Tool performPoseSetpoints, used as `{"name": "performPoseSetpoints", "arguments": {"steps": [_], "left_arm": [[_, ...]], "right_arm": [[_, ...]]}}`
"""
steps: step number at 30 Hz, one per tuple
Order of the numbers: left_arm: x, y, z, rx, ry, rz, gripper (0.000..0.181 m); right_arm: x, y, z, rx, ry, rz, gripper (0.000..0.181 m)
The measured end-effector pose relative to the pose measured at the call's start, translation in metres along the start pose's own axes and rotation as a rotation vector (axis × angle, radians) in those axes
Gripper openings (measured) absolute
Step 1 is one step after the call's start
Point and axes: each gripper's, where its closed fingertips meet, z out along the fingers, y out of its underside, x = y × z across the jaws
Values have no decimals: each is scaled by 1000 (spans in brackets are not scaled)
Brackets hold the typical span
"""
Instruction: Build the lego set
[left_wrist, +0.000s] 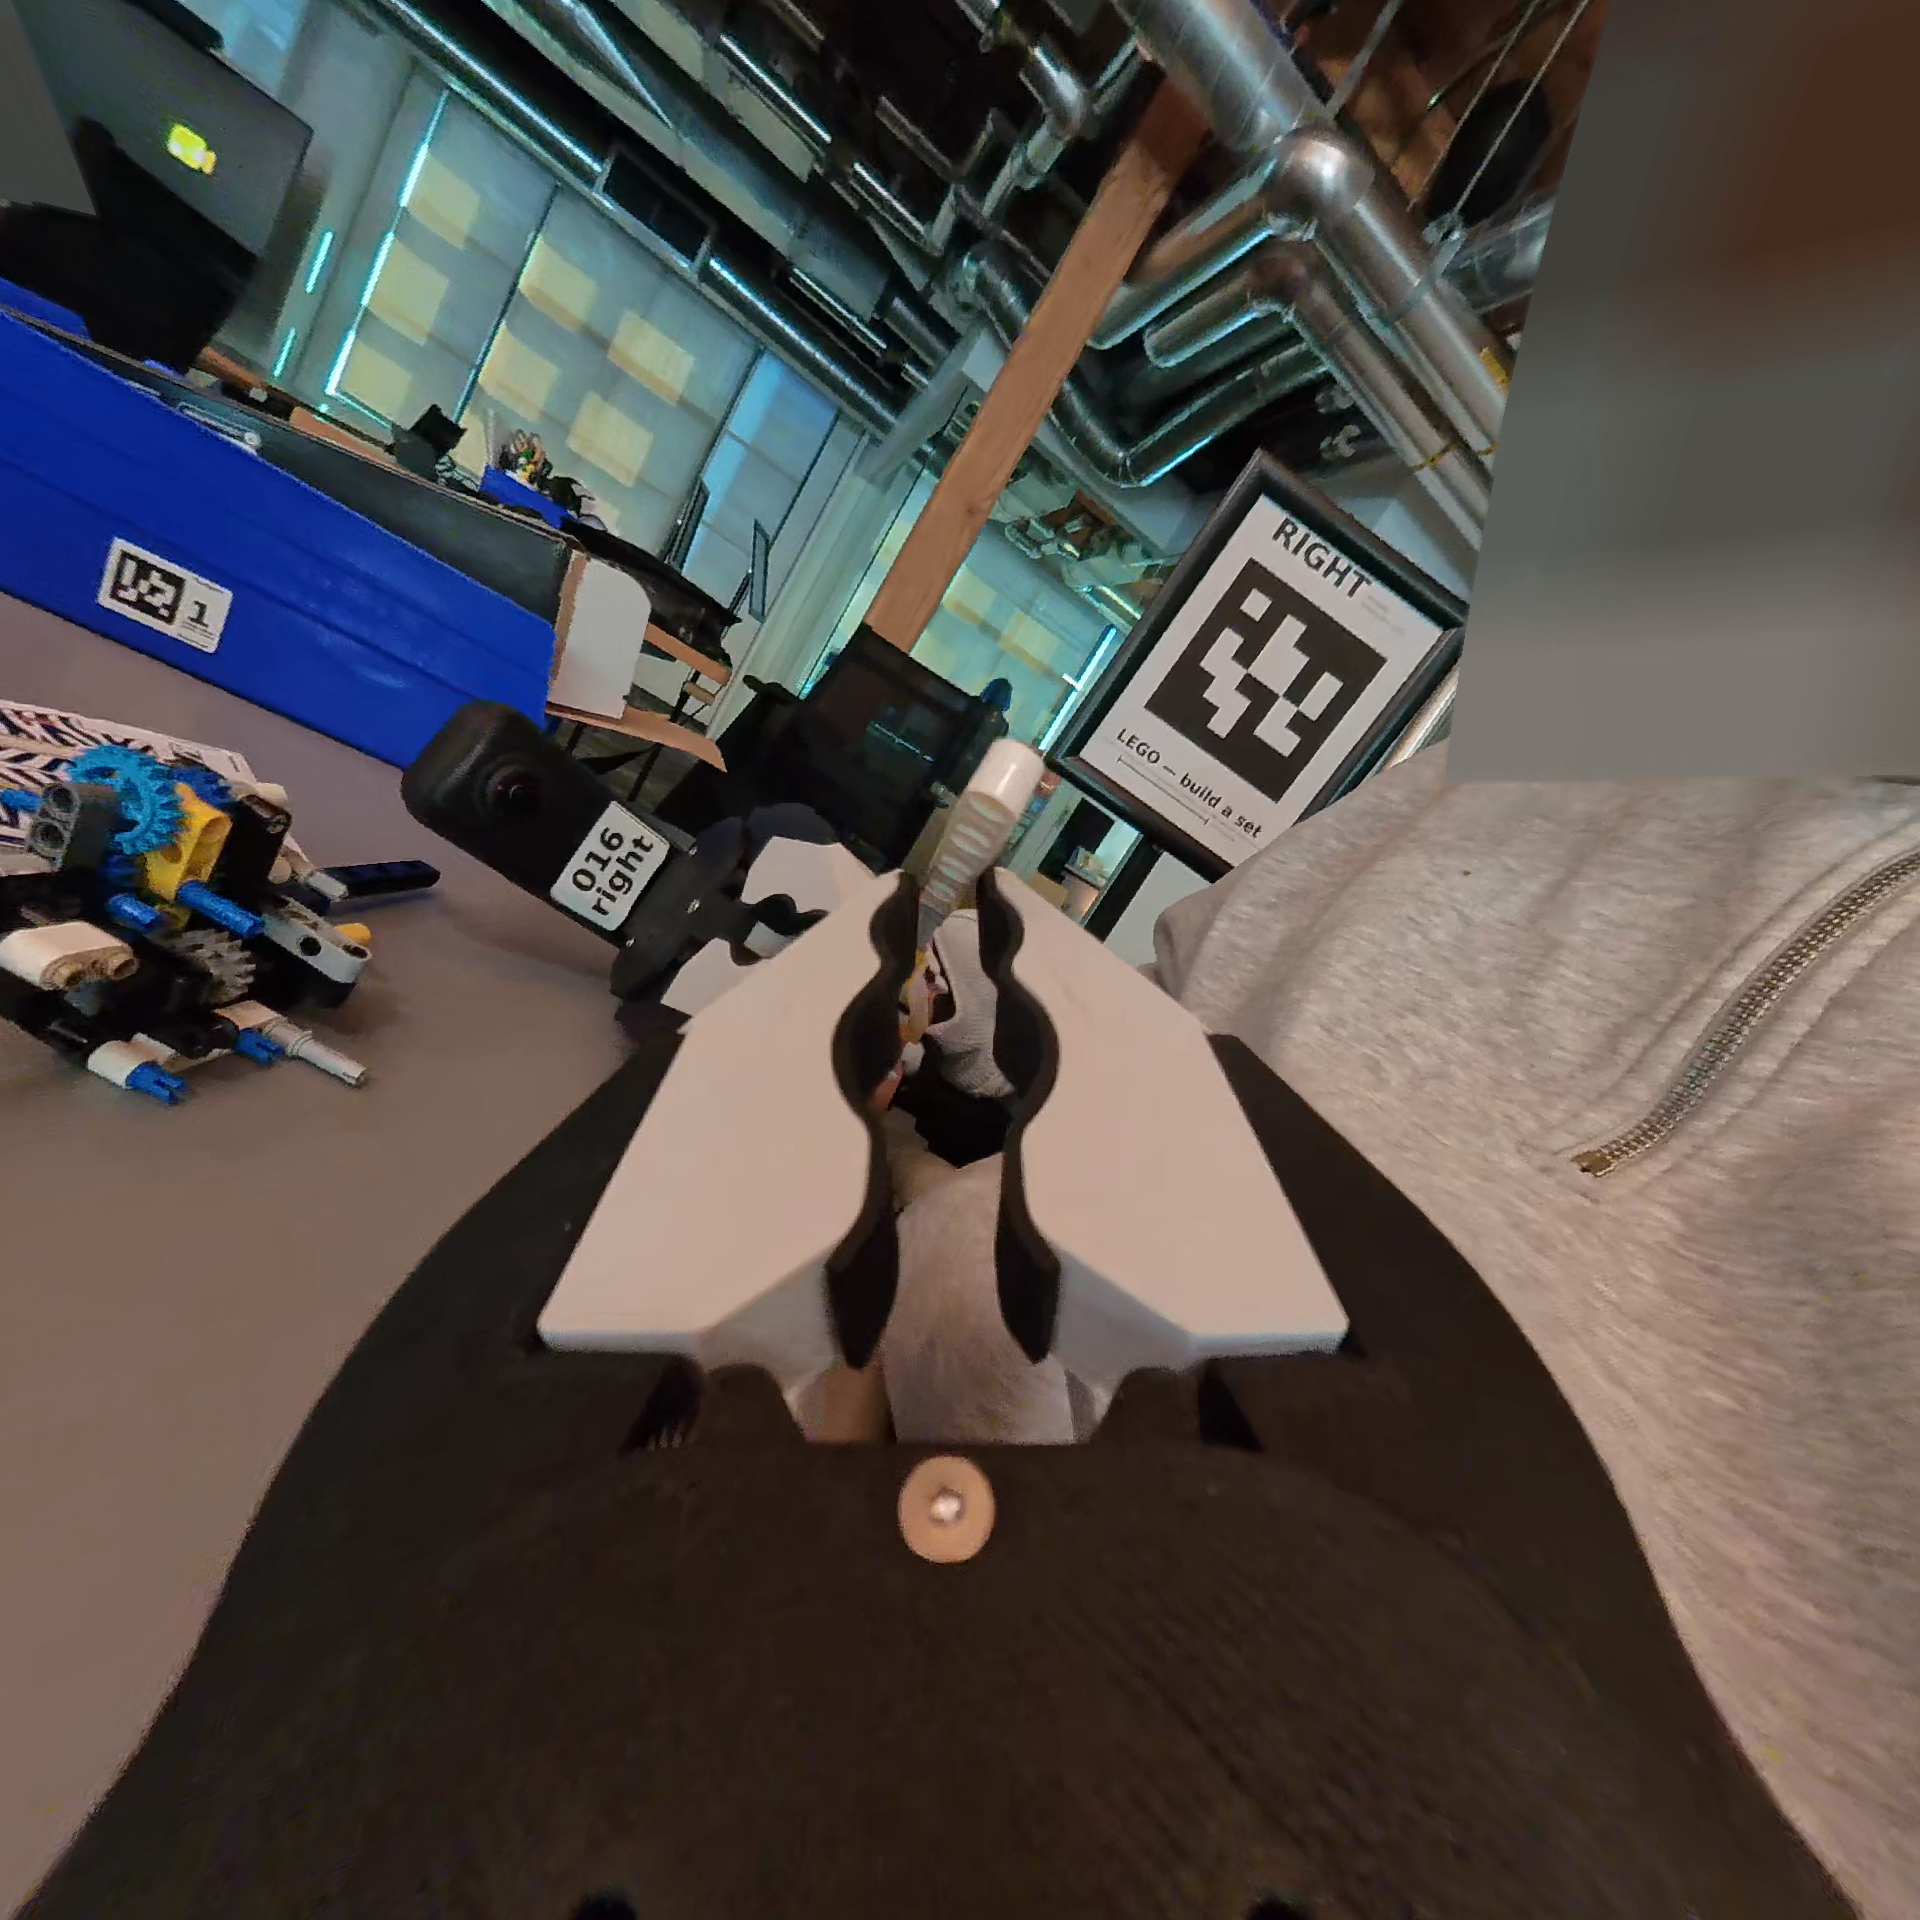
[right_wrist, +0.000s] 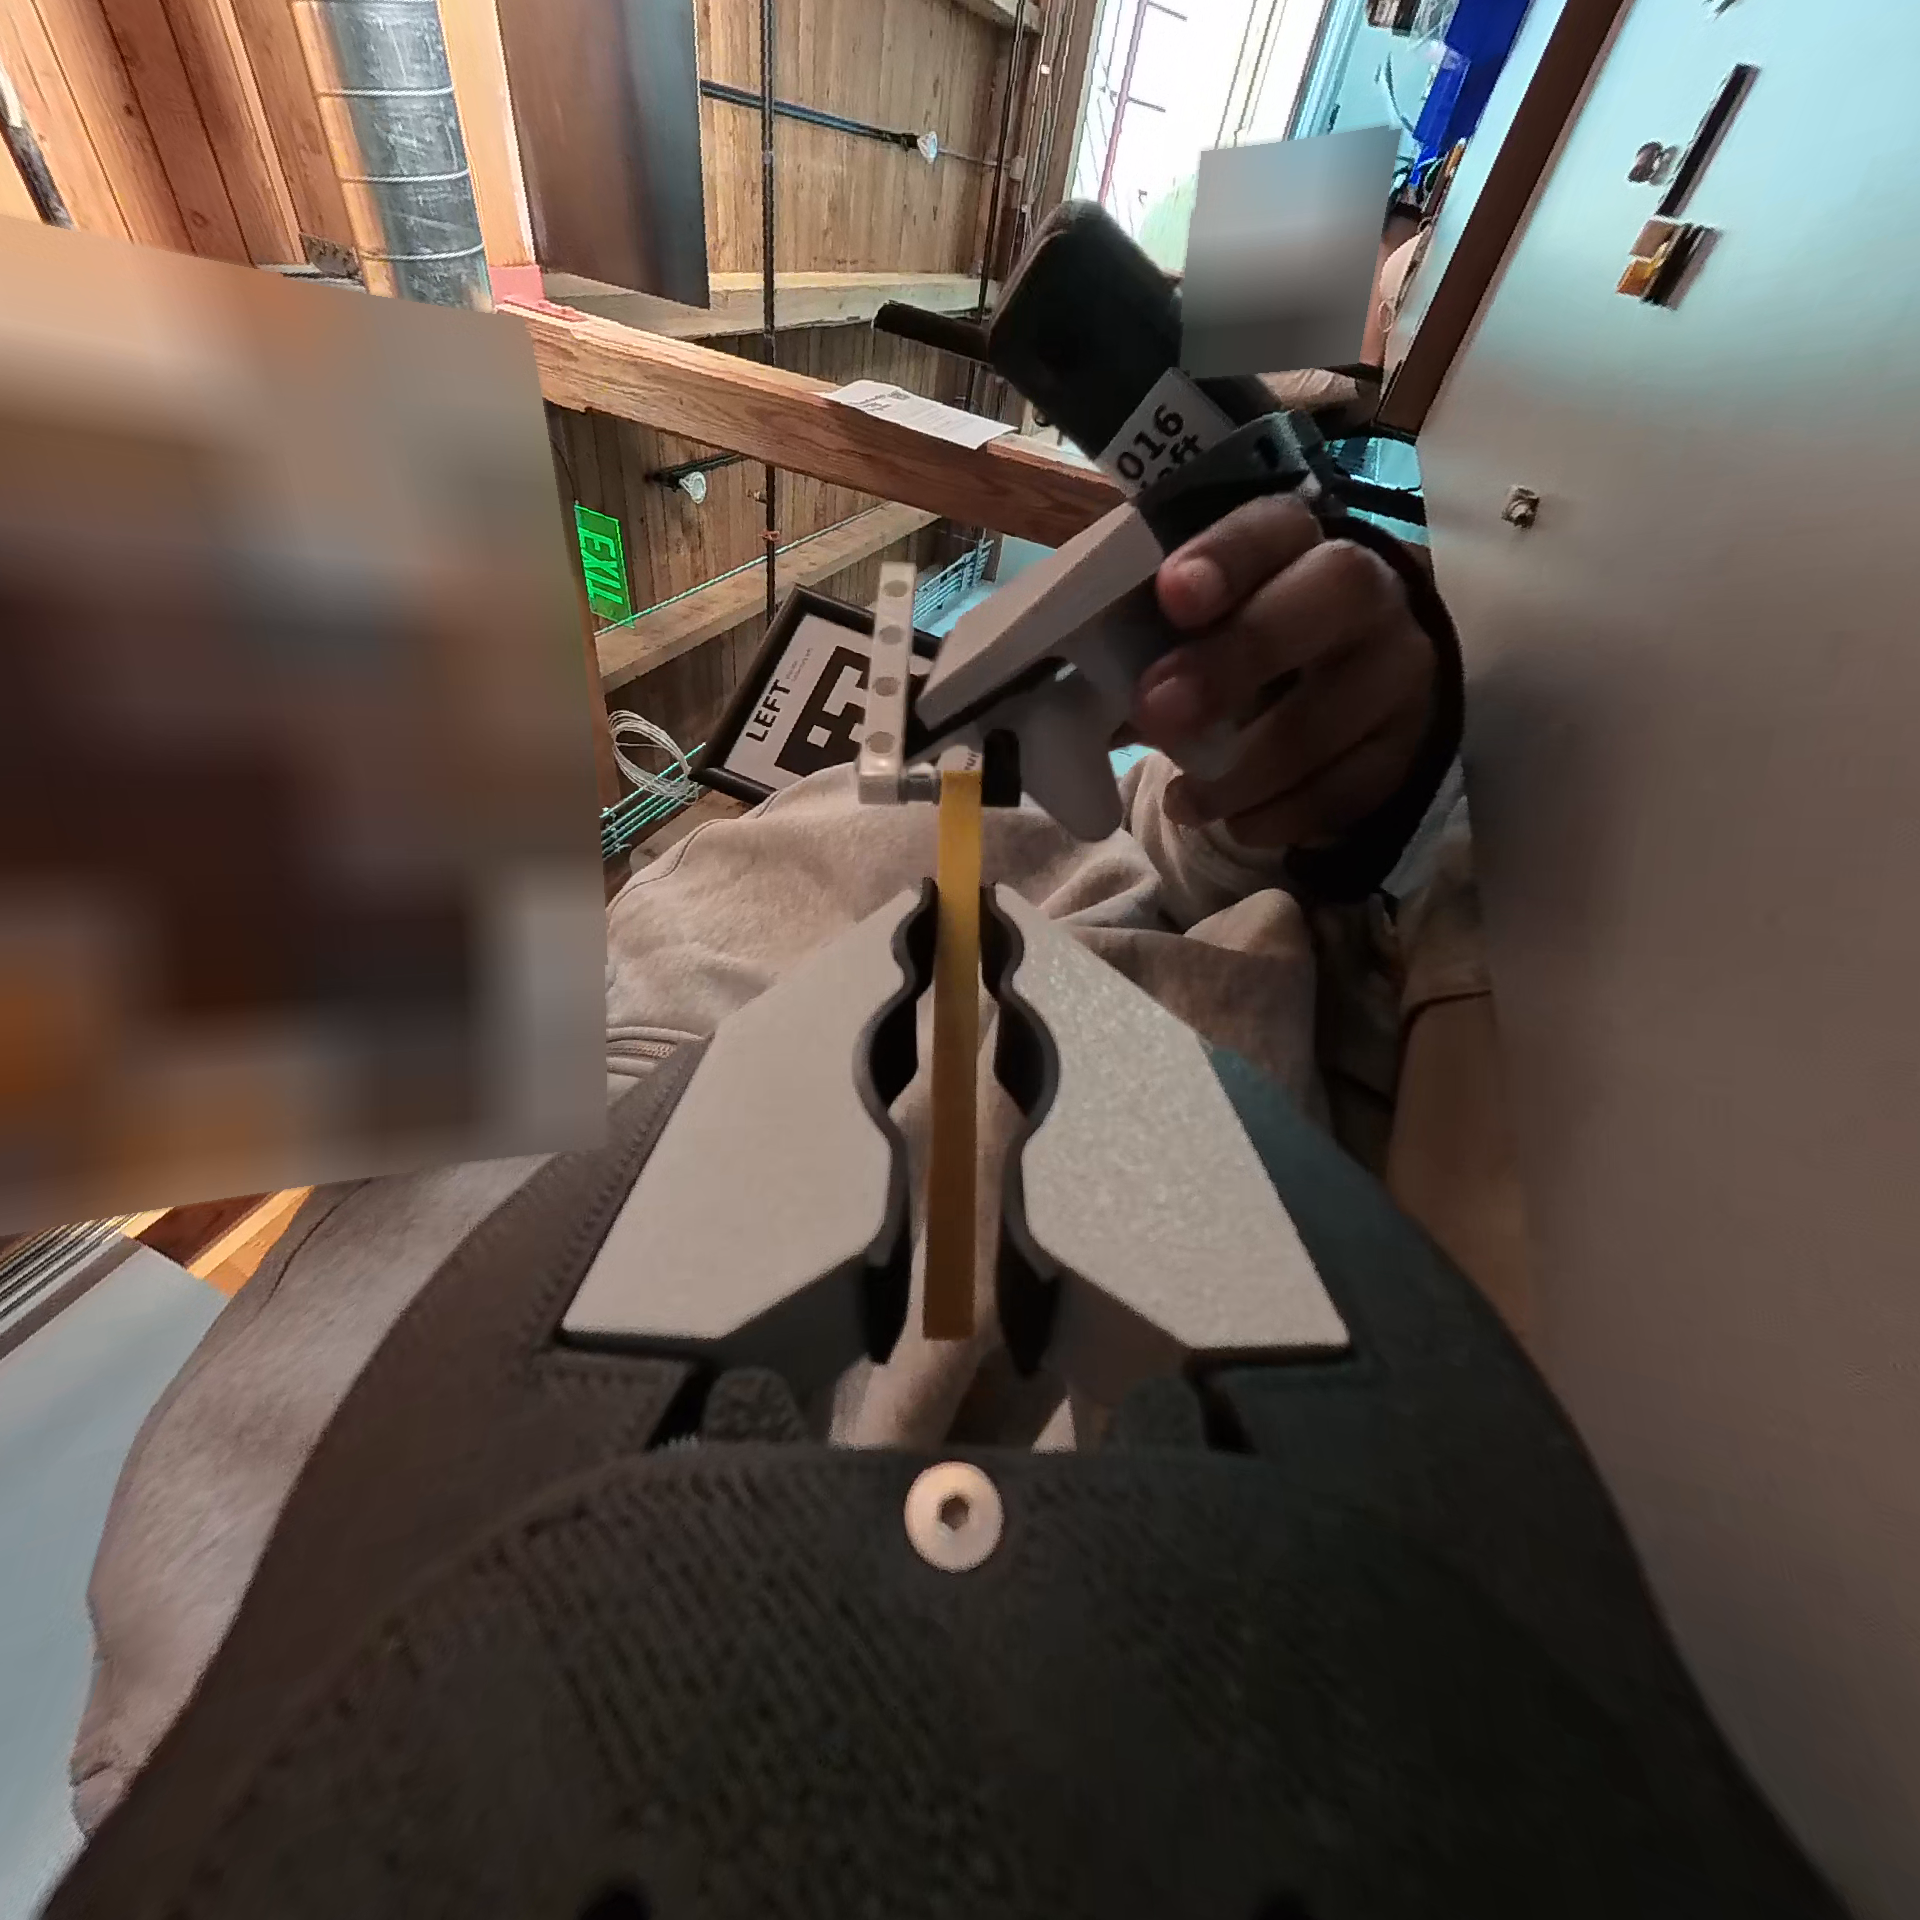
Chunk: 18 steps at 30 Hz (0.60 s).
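Observation:
My left gripper (left_wrist: 940, 894) is shut on a white holed beam (left_wrist: 987, 831) that sticks out past its fingertips. In the right wrist view the left gripper (right_wrist: 982, 764), held by a hand (right_wrist: 1278, 675), carries this beam (right_wrist: 891, 675) upright in the air. My right gripper (right_wrist: 958, 904) is shut on a long yellow axle (right_wrist: 954, 1039). The axle's far tip touches a grey pin (right_wrist: 920, 785) at the beam's lower end. The right gripper (left_wrist: 748, 914) also shows in the left wrist view, just beyond my left fingertips. A partly built black, blue and yellow lego model (left_wrist: 156, 914) lies on the grey table (left_wrist: 312, 1195).
A blue bin (left_wrist: 270, 561) stands at the back of the table. A striped sheet (left_wrist: 62, 738) lies under the model. A framed marker sign (left_wrist: 1278, 675) stands to the right. The person's grey sweatshirt (left_wrist: 1558, 1143) is close on the right, and another framed sign (right_wrist: 800, 696) stands behind the beam.

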Motion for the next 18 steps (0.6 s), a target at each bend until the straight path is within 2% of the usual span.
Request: {"name": "performPoseSetpoints", "arguments": {"steps": [1,9,13,18], "left_arm": [[0,0,0,-1,2,-6,9],[2,2,0,-15,52,-81,9],[5,7,-1,-65,88,-105,9],[0,9,-3,-103,40,-50,8]], "right_arm": [[0,0,0,-2,3,-2,6],[1,3,2,-19,7,-6,6],[2,6,3,-40,20,-13,6],[5,9,2,-52,54,-32,6]]}}
